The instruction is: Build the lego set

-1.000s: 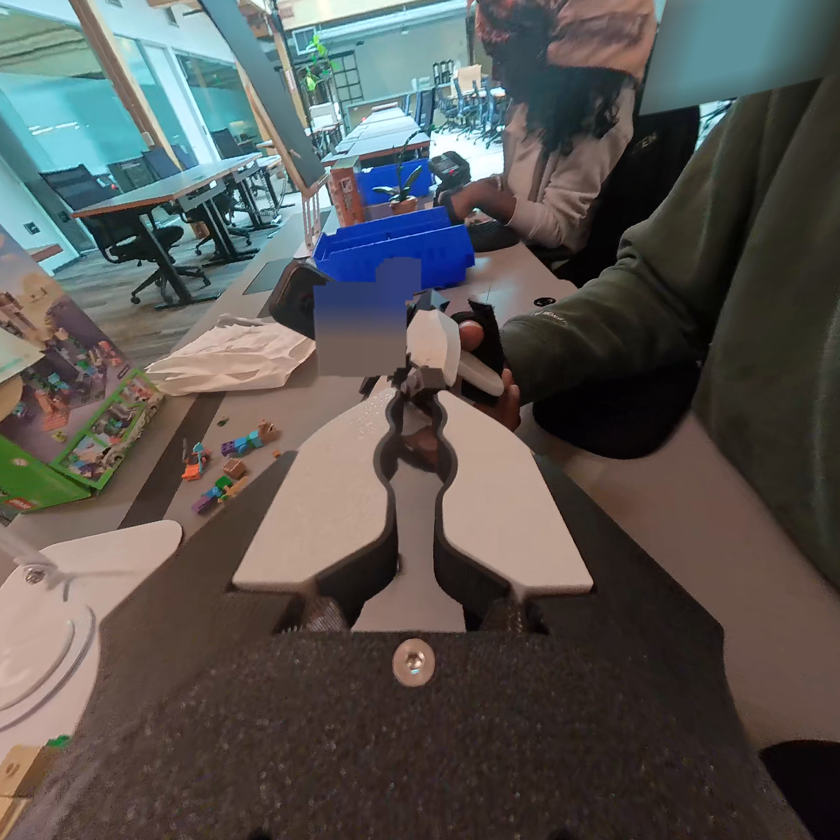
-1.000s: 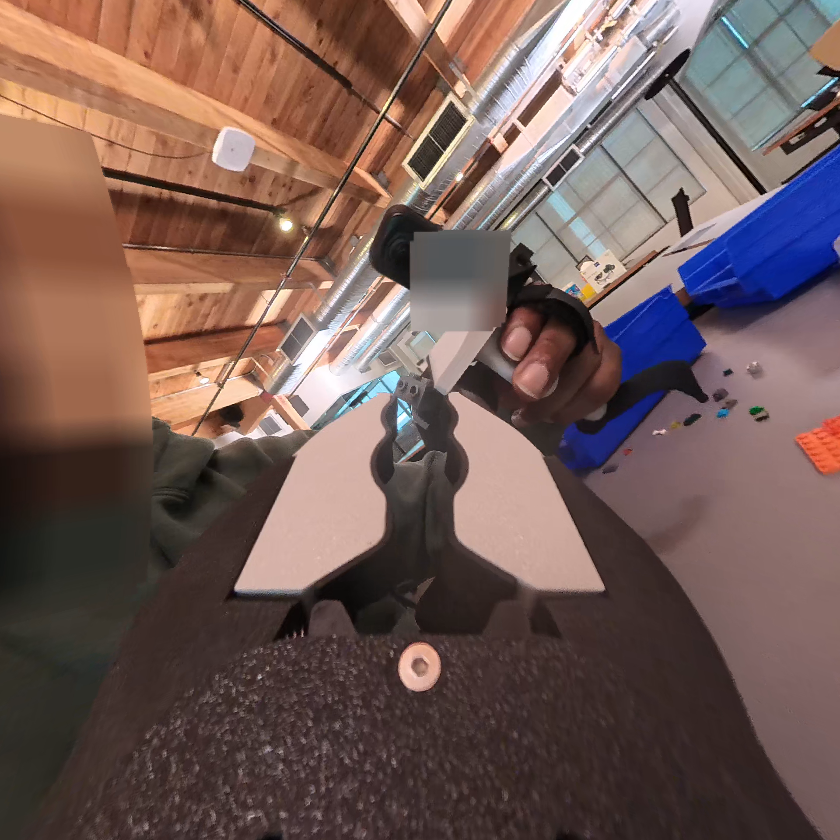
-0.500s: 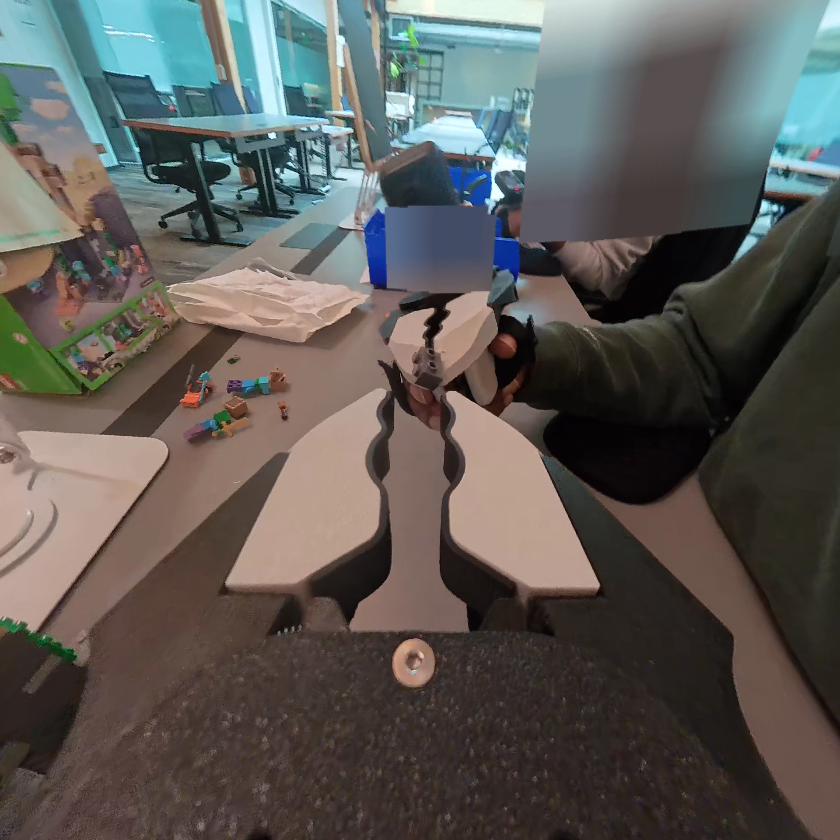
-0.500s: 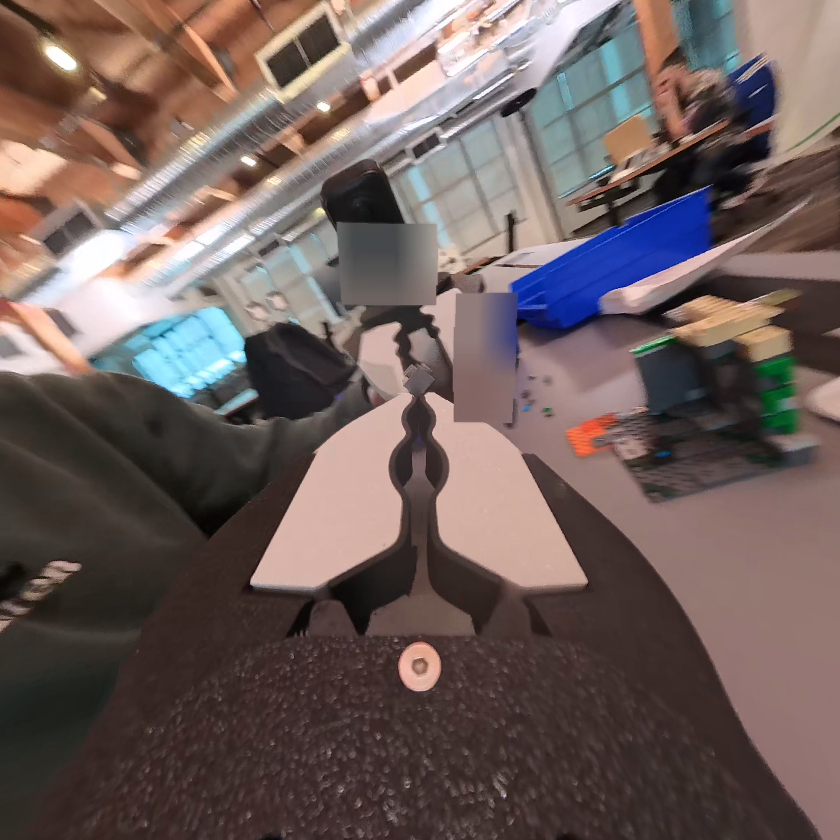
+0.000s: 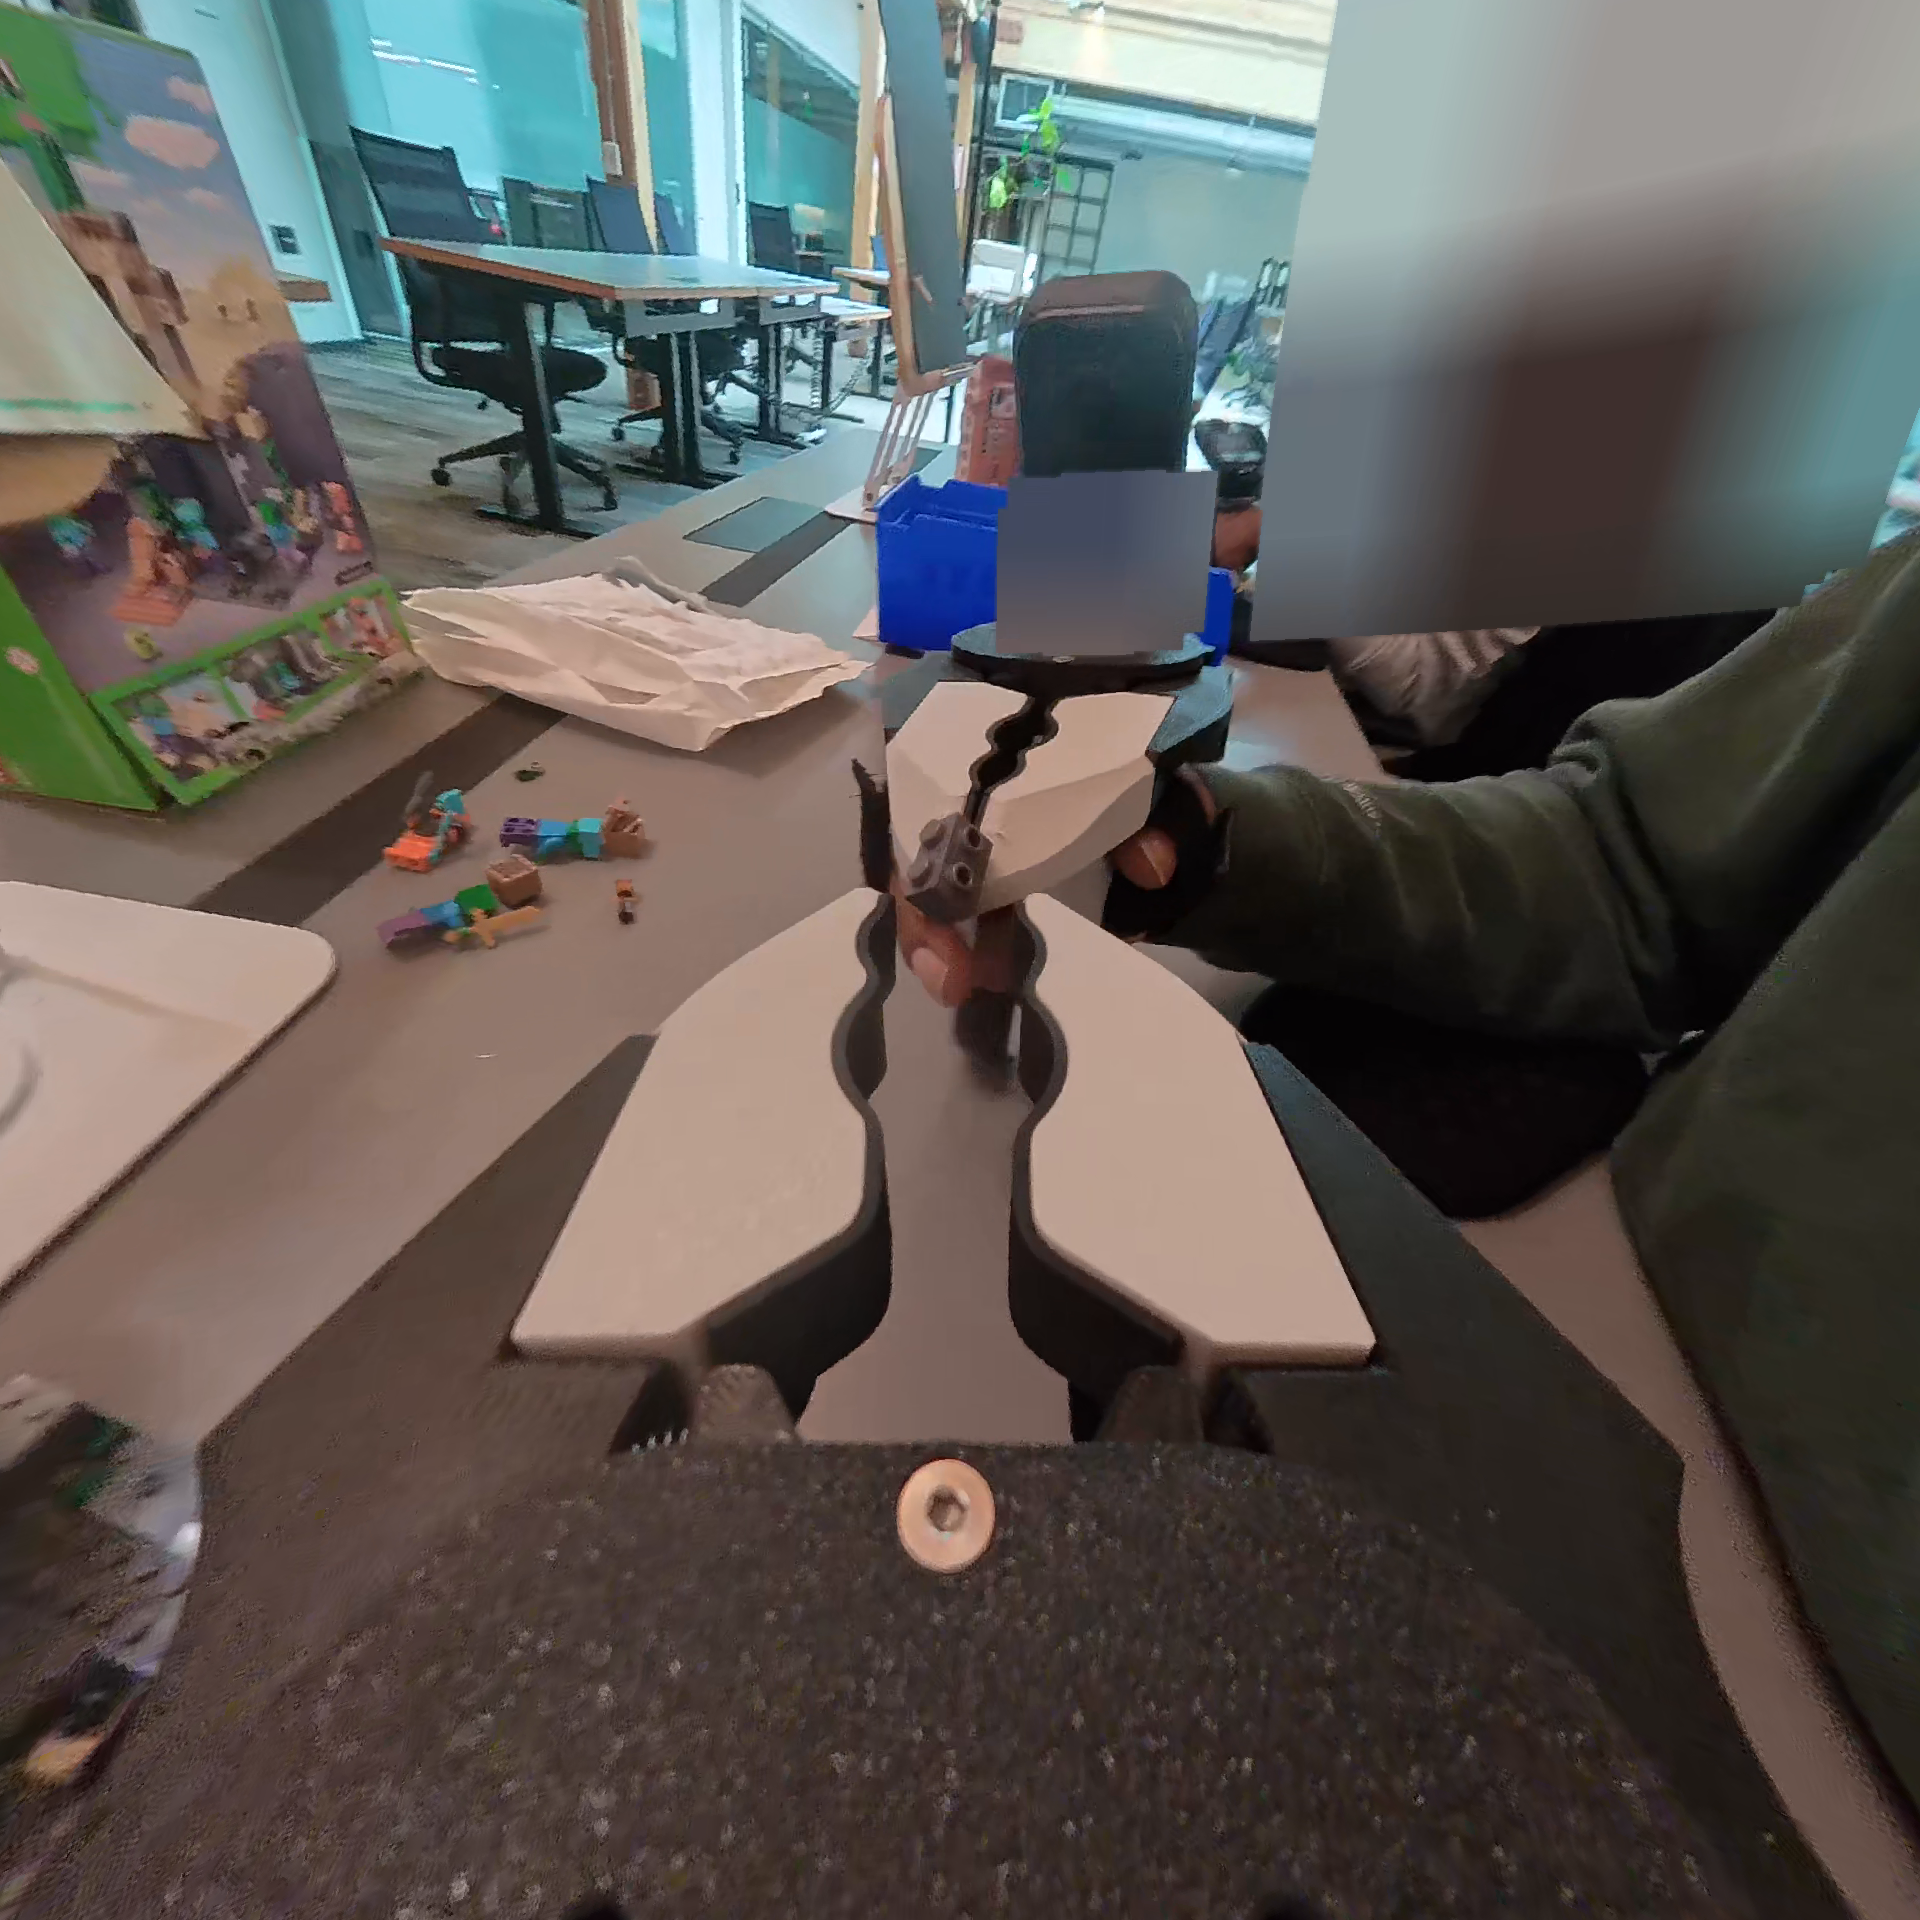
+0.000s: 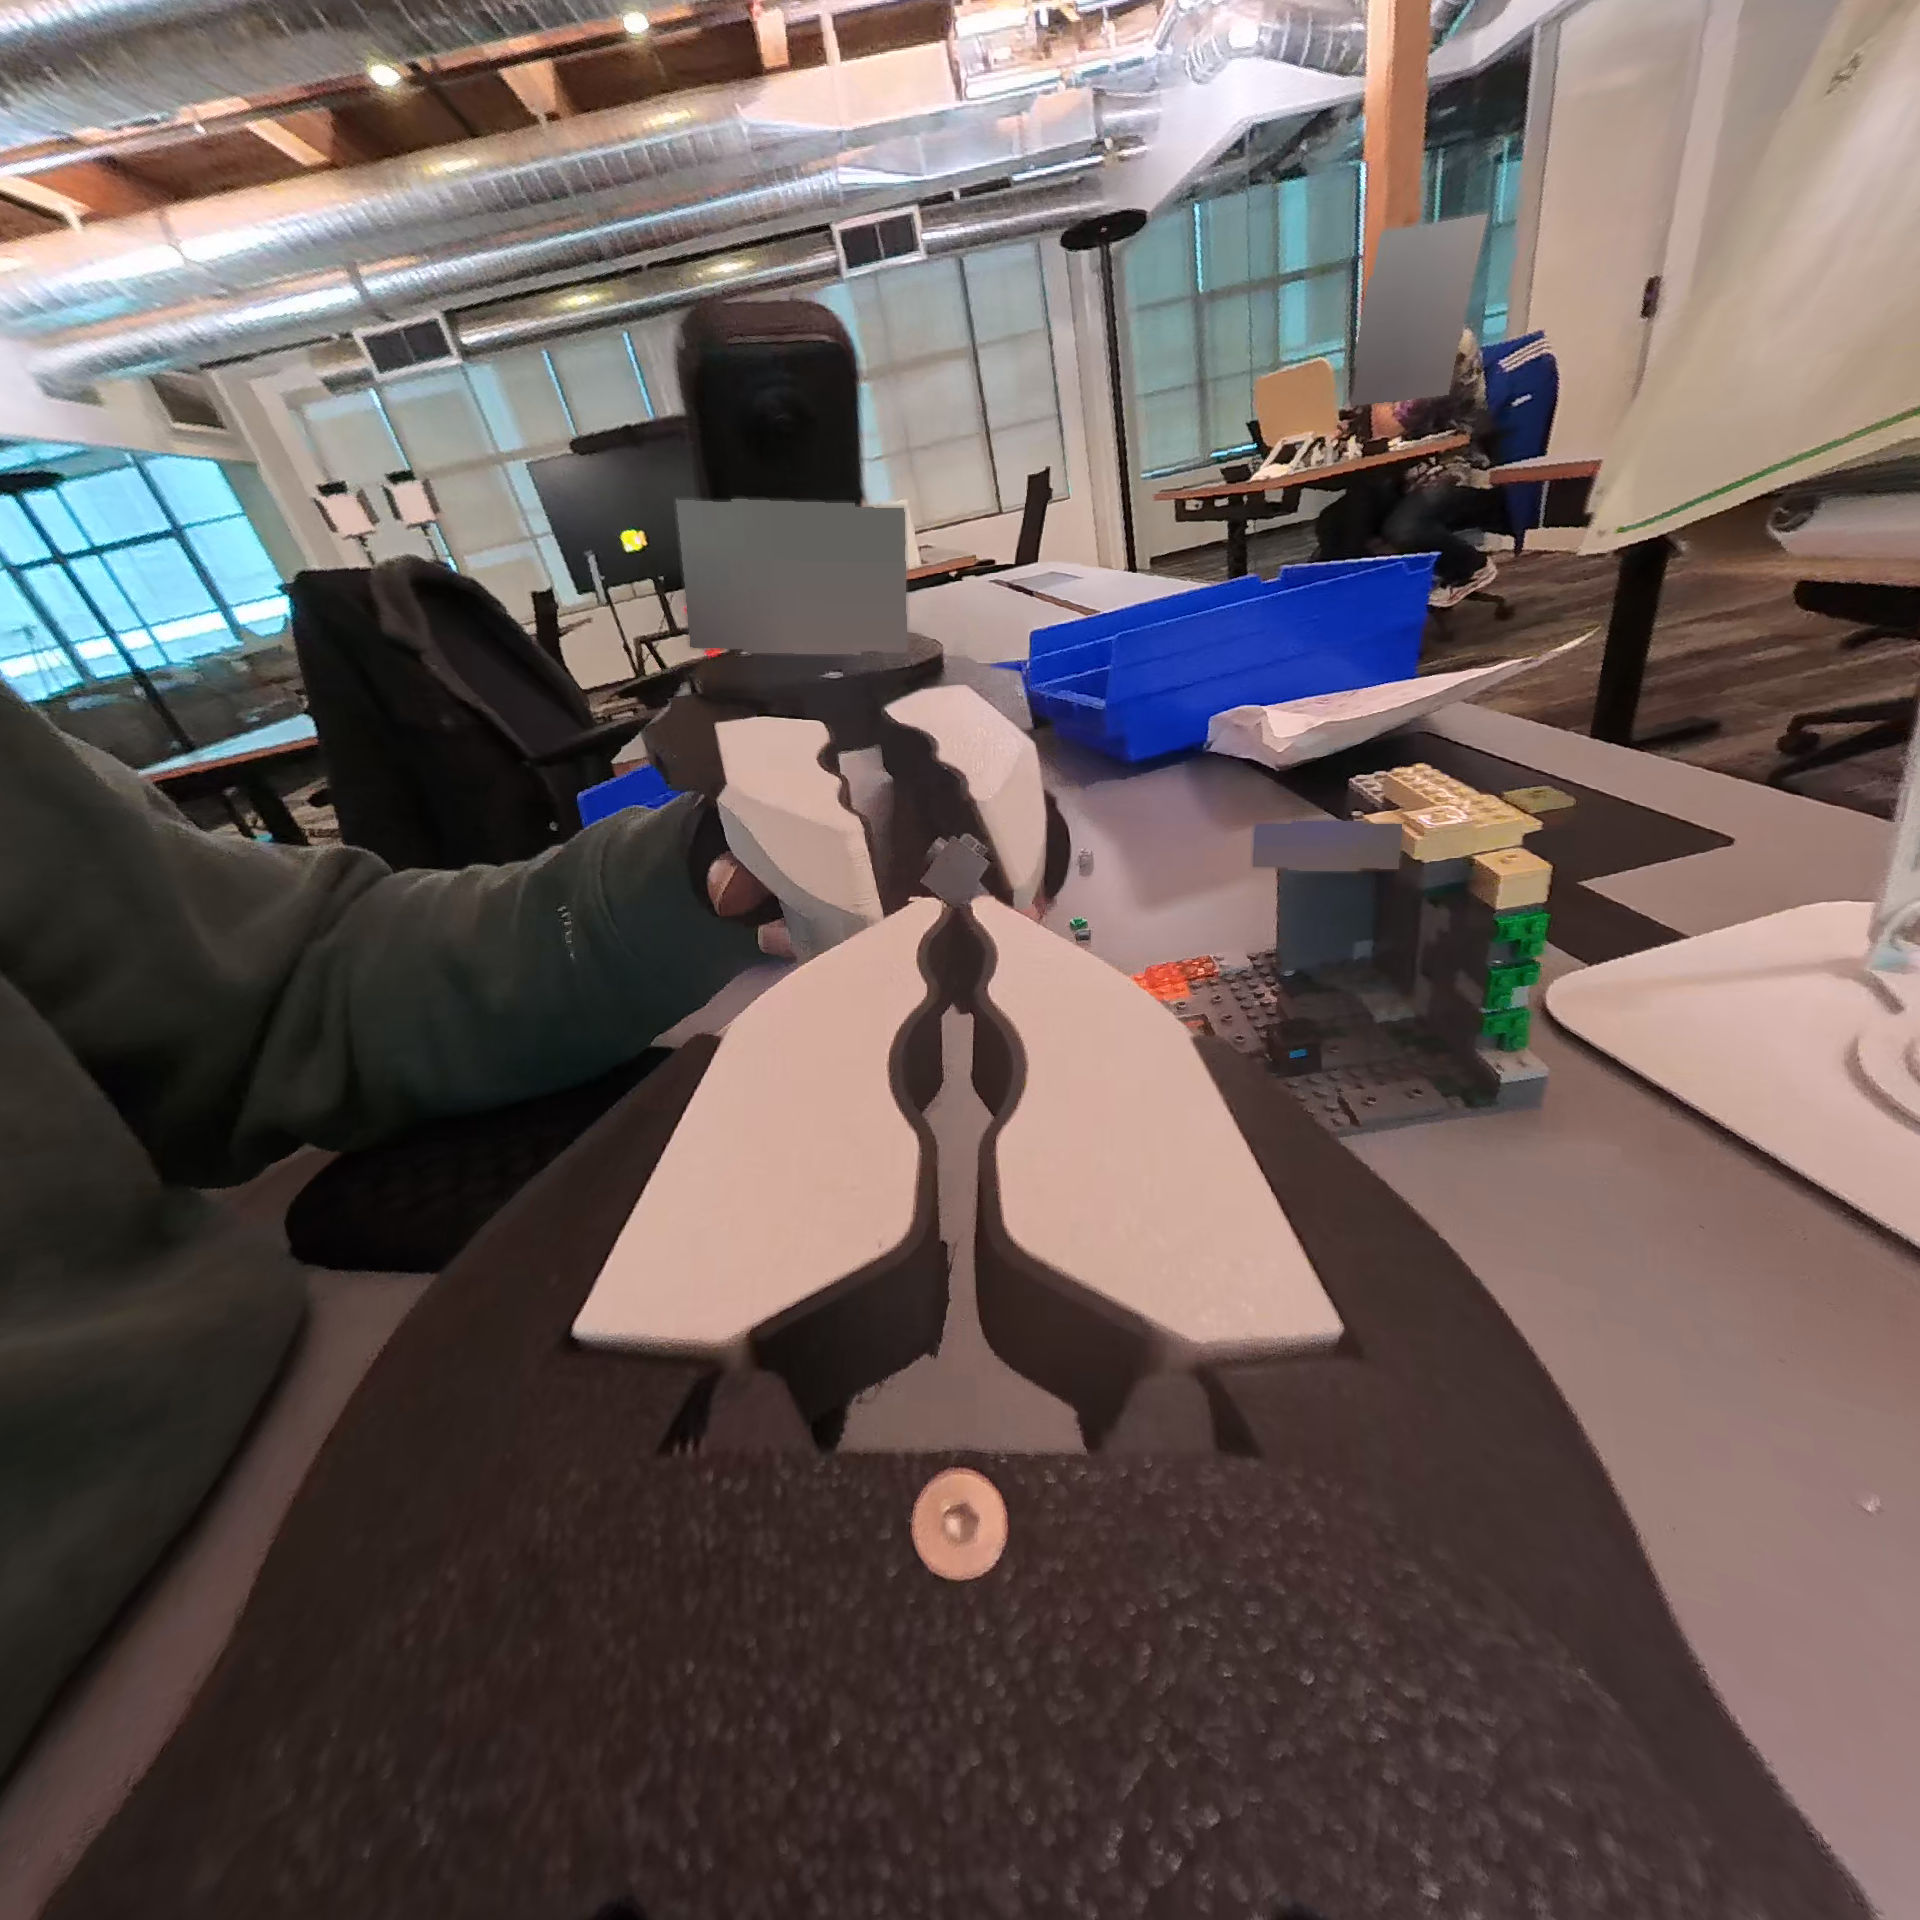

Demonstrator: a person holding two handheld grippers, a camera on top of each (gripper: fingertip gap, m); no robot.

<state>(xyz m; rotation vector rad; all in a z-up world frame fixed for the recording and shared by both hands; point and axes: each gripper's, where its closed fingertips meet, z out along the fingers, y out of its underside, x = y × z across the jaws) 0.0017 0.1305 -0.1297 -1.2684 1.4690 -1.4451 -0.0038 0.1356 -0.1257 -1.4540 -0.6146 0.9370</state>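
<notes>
Grey brick [image 6: 958, 871], a small studded Lego piece, sat pinched at the very tips of the right gripper [image 6: 957, 906], whose fingers were closed on it above the grey table [image 6: 1558, 1226]. In the left wrist view the same brick [image 5: 948, 862] showed just past the left gripper [image 5: 954, 914], at 12 o'clock, and that gripper's fingers stood parted with nothing between them. At 2 o'clock from the right gripper, near it, stood the partly built model [image 6: 1392, 966] on its dark baseplate. Farther off at 1 o'clock lay a blue bin [image 6: 1226, 655]. From the left gripper, loose minifigure pieces [image 5: 509, 862] lay at 10 o'clock, crumpled white paper [image 5: 623, 655] beyond them, and the set's box [image 5: 177, 520] farther left.
</notes>
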